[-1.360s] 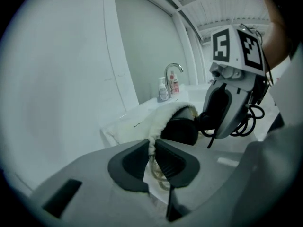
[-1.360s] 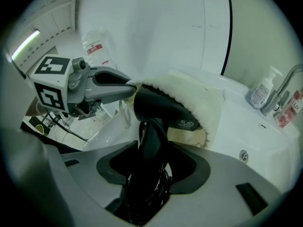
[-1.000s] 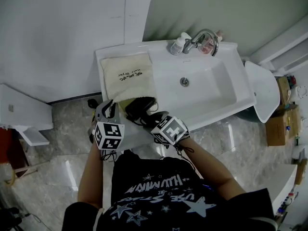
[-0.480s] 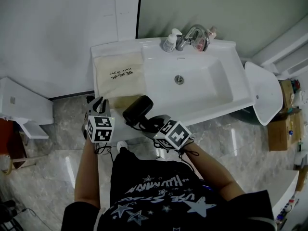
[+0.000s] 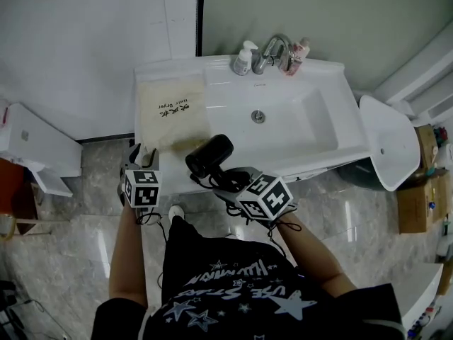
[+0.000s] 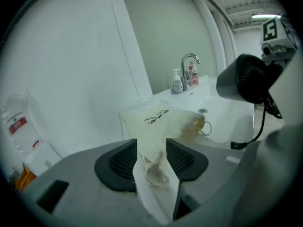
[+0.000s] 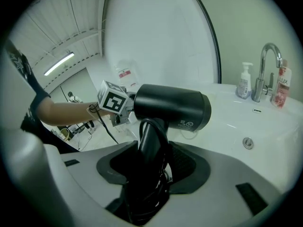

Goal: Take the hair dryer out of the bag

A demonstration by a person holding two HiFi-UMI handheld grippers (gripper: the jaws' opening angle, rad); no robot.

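Black dryer (image 7: 173,109) is out, its handle clamped in the right gripper (image 7: 152,161). Left gripper (image 6: 151,159) jaws are opening, the bag (image 6: 158,121) corner between them. Hold tight and lift the cord (image 7: 147,195) clear too.

Bag (image 5: 172,112) lies flat on the counter (image 5: 151,76), left of the basin (image 5: 311,129). The tap (image 5: 272,48) stands behind the basin, pump bottle (image 5: 243,61) on its left, tube (image 5: 301,50) on its right. Hair dryer (image 5: 209,156) is out, raised over the counter's front, just right of the bag's near end, handle between the right gripper (image 7: 154,164) jaws. Left gripper (image 6: 151,157) sits at the bag's near corner, jaws opening, that corner between them.
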